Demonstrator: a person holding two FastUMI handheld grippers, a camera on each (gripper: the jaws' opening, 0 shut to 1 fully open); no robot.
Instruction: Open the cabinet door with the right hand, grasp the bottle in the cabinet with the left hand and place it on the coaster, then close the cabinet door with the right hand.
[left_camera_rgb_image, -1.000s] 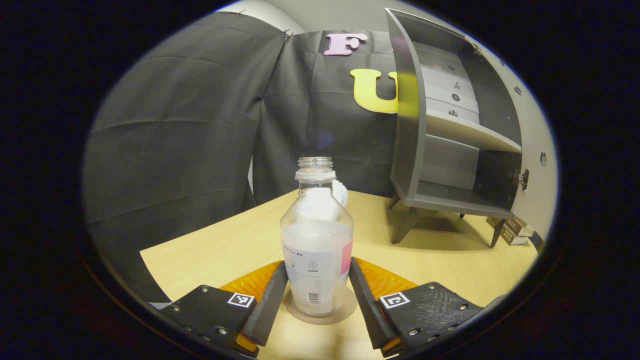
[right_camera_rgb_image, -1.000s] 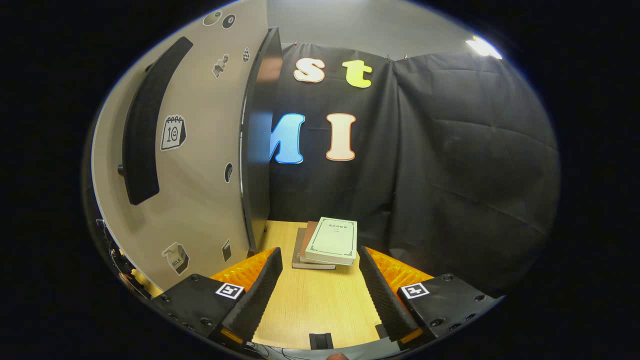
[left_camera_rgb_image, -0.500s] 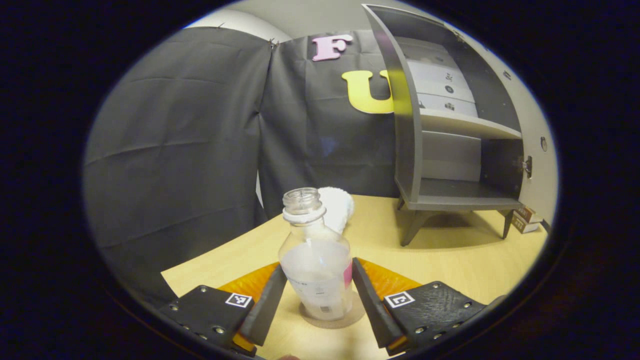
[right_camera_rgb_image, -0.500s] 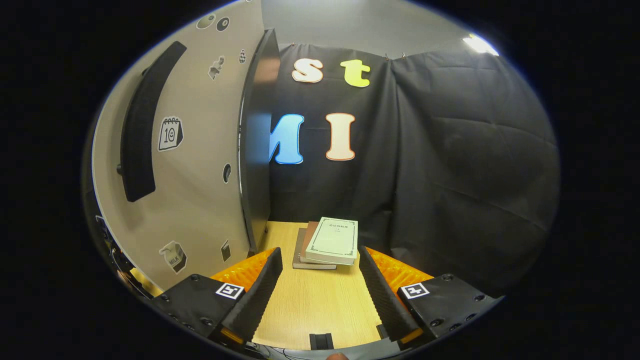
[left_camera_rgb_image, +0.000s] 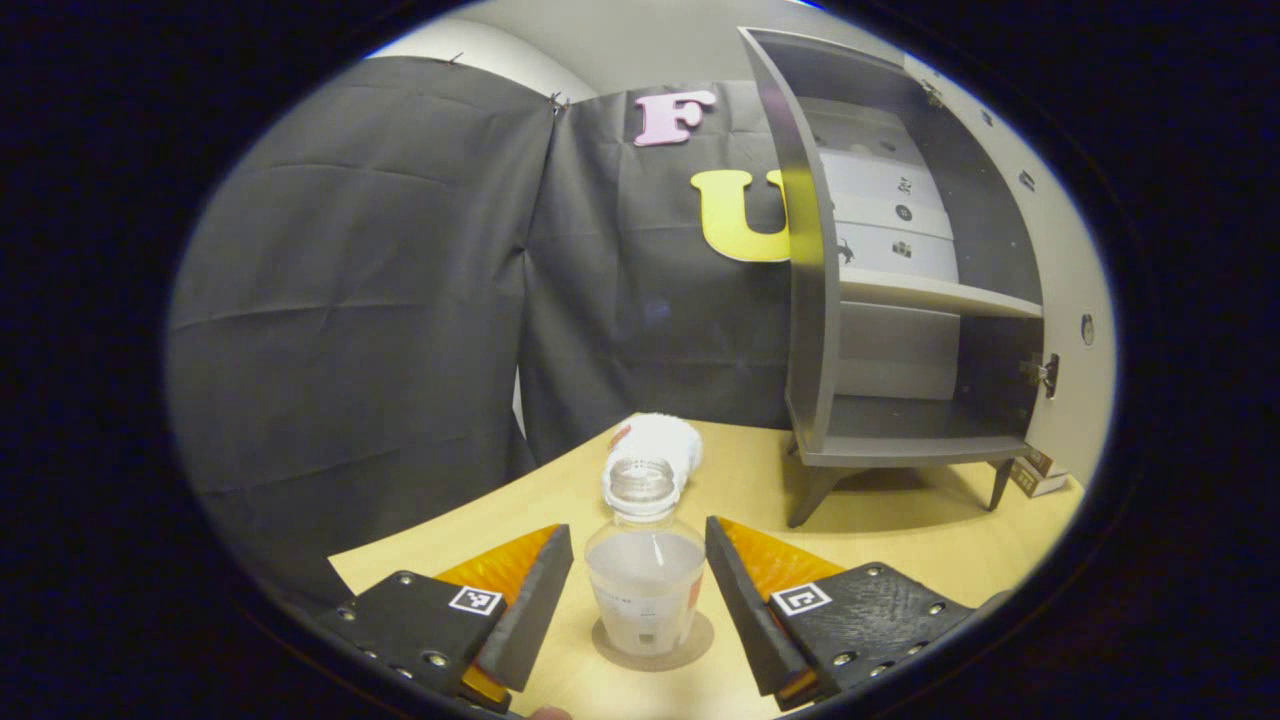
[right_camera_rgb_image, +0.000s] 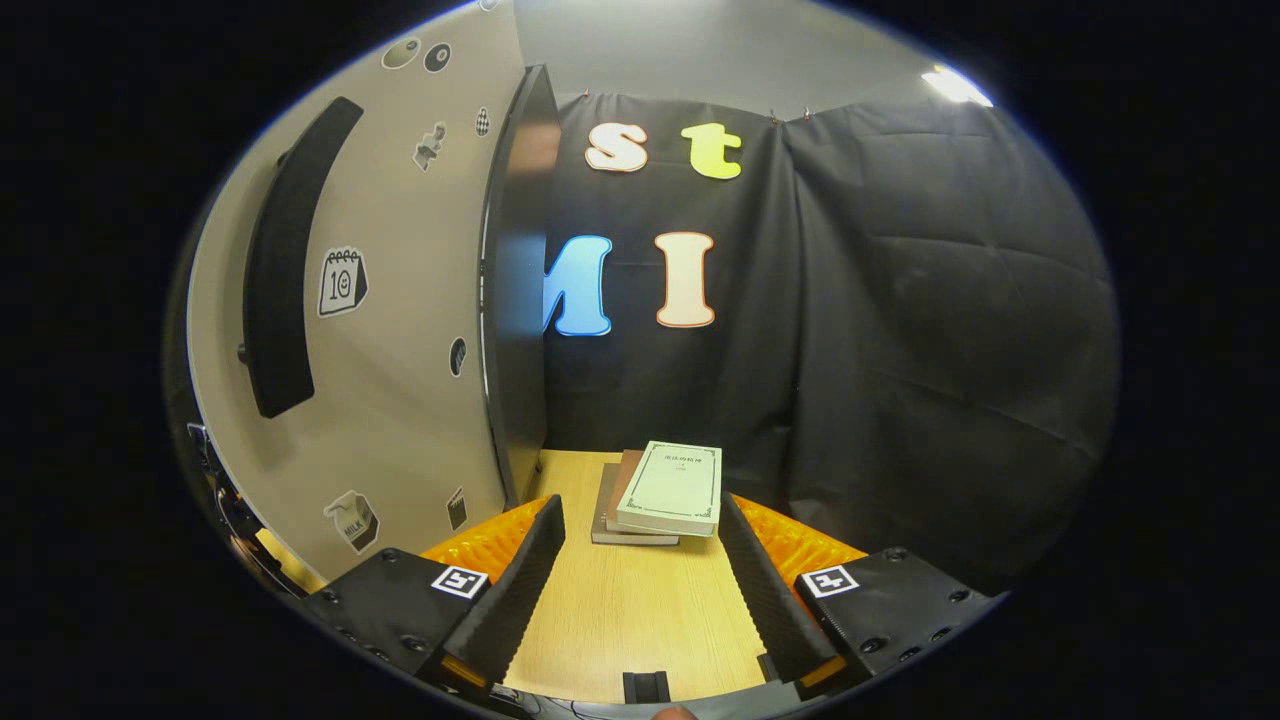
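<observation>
Withdrawn left tool (left_camera_rgb_image: 638, 590) gapes; bottle (left_camera_rgb_image: 645, 575) rests on coaster (left_camera_rgb_image: 652, 645).

Dim booth, sharp pics w/ fisheye bend at edges — ceiling lamp (right_camera_rgb_image: 955, 85) glares, cabinet (left_camera_rgb_image: 900, 300) shadows the table (left_camera_rgb_image: 900, 530).

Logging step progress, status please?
Left gripper open, clear of bottle. Bottle upright on coaster. Right gripper open beside open cabinet door. Nothing in the way.

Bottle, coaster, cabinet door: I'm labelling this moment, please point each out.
bottle (left_camera_rgb_image: 645, 590), left gripper view, on its clear body.
coaster (left_camera_rgb_image: 703, 640), left gripper view, on its bare right rim.
cabinet door (right_camera_rgb_image: 400, 330), right gripper view, on its pale front face.
</observation>
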